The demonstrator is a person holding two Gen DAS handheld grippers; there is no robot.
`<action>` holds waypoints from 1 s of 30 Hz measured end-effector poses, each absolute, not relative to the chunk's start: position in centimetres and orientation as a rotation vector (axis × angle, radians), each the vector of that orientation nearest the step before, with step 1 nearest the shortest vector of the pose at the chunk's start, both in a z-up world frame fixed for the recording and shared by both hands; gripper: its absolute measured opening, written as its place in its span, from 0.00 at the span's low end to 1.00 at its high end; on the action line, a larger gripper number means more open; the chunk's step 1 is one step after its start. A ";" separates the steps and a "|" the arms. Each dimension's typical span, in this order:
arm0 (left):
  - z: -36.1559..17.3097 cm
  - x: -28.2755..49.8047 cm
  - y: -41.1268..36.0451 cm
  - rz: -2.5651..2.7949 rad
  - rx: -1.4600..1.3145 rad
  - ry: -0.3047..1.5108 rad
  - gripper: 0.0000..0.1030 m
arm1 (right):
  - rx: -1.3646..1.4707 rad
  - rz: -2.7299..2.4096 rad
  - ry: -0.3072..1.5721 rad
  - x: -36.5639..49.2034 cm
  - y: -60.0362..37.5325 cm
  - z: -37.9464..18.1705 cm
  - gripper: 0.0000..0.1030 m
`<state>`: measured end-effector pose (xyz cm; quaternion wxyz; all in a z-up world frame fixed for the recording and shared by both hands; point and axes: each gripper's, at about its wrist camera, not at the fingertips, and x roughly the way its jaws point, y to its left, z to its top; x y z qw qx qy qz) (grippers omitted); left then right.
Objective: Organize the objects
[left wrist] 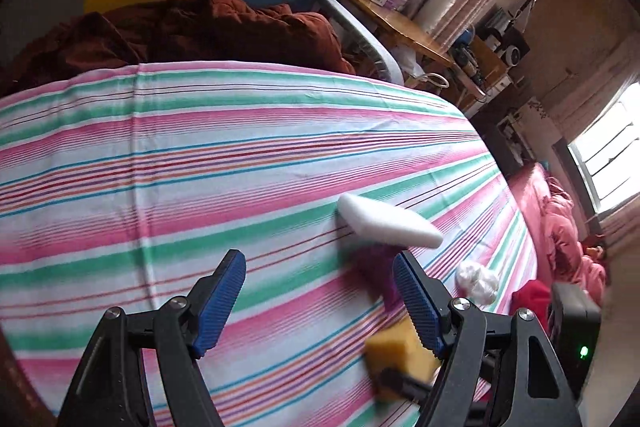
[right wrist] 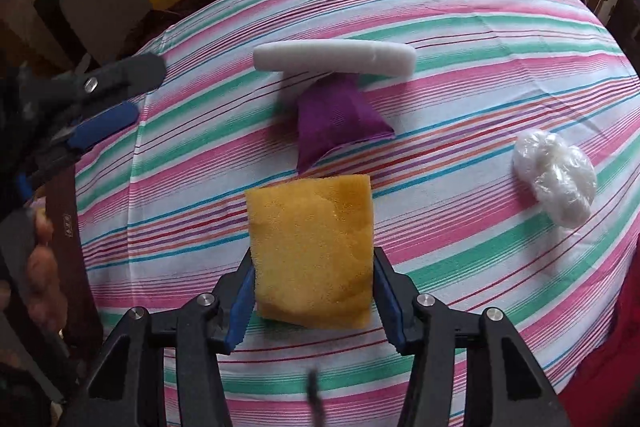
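From the left wrist: left gripper (left wrist: 318, 301) spread wide over the striped cloth (left wrist: 200, 155), nothing between its blue pads. Ahead and right of it, a white foam bar (left wrist: 390, 221), long axis slanting from upper left down to lower right, atop a purple pouch (left wrist: 378, 267) partly hidden behind the right finger. Low right, blurred, a yellow sponge (left wrist: 394, 349); beyond, a white plastic wad (left wrist: 478, 281). From the right wrist: right gripper (right wrist: 314, 291) closed on the yellow sponge, both pads pressed against its near sides, long axis running away from the camera toward the pouch. White foam bar lying crosswise, left to right, over the pouch's far tip. Plastic wad well apart at right. Left gripper at the left edge, jaws apart, a hand (right wrist: 44, 267) below it.
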<state>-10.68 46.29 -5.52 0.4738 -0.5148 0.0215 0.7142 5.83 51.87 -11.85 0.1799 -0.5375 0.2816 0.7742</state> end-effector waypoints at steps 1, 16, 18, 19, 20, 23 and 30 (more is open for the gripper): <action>-5.6 -10.8 46.8 1.733 -1.259 0.050 0.74 | -1.520 2.188 0.799 5.7 51.9 -11.9 0.52; -10.2 -12.0 53.5 1.536 -1.507 -0.181 0.66 | -1.534 2.189 0.778 5.5 52.0 -12.4 0.55; -10.8 -11.7 54.3 1.539 -1.513 -0.156 0.40 | -1.533 2.189 0.780 5.5 52.1 -12.5 0.55; -10.9 -11.5 54.4 1.552 -1.509 -0.162 0.39 | -1.533 2.190 0.780 5.5 52.1 -12.5 0.55; -10.9 -11.4 54.2 1.564 -1.495 -0.172 0.37 | -1.533 2.190 0.779 5.5 52.1 -12.5 0.55; -10.5 -11.0 53.2 1.585 -1.456 -0.153 0.34 | -1.530 2.192 0.782 5.5 52.3 -12.6 0.55; -10.0 -12.4 47.0 1.698 -1.448 -0.180 0.35 | -1.529 2.194 0.778 5.5 52.5 -12.7 0.55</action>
